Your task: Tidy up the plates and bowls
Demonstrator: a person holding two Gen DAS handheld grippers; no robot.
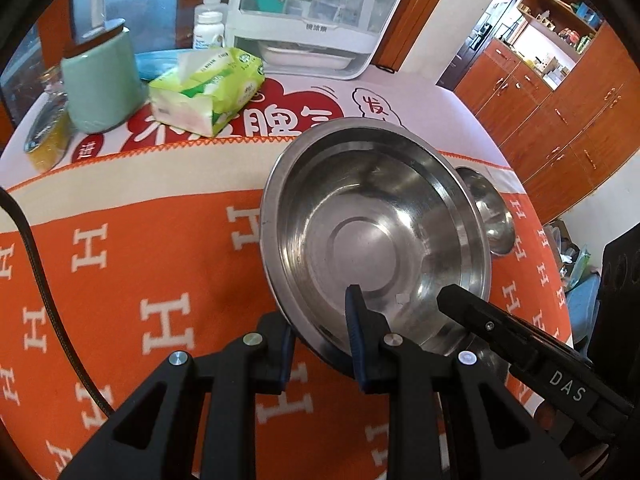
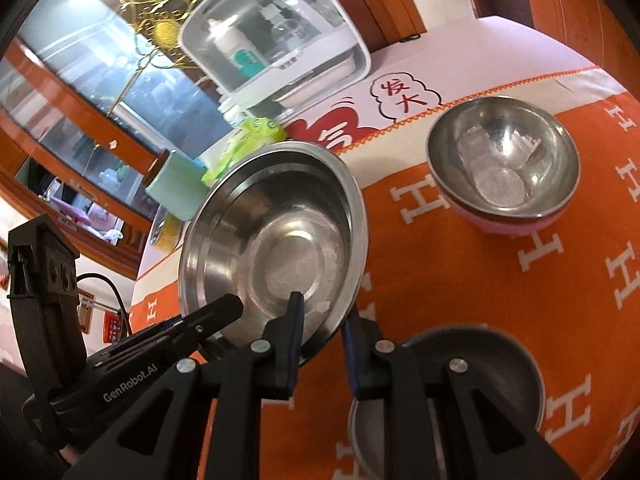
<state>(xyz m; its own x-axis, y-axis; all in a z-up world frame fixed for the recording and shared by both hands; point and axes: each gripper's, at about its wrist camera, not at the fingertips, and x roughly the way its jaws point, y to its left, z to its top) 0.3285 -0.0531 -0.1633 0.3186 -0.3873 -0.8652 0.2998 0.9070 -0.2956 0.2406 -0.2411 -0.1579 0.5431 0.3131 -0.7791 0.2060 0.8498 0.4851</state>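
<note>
I am holding a wide steel plate (image 1: 376, 232) tilted up off the orange cloth (image 1: 140, 280), and both my claws are pinching its near rim. My left gripper (image 1: 320, 340) is narrowed on the rim at the lower centre of its view, one pad inside the dish and one behind it. My right gripper (image 2: 320, 344) is doing the same at the lower centre of its own view, its blue pads straddling the rim. In the left view the other claw is reaching in from the lower right.

In the right view, a steel bowl (image 2: 504, 156) nested in a pink bowl (image 2: 504, 226) is sitting at the upper right, and a dark plate (image 2: 516, 360) is lying low in the frame, partly hidden behind my fingers.

I judge the risk to be slippage: the steel is slick, the bite is only on a thin rim, and the plate is leaning. If one claw loosens or the two pull unevenly, it could pivot, drop and clatter onto the dark plate, or bunch the cloth.
</note>
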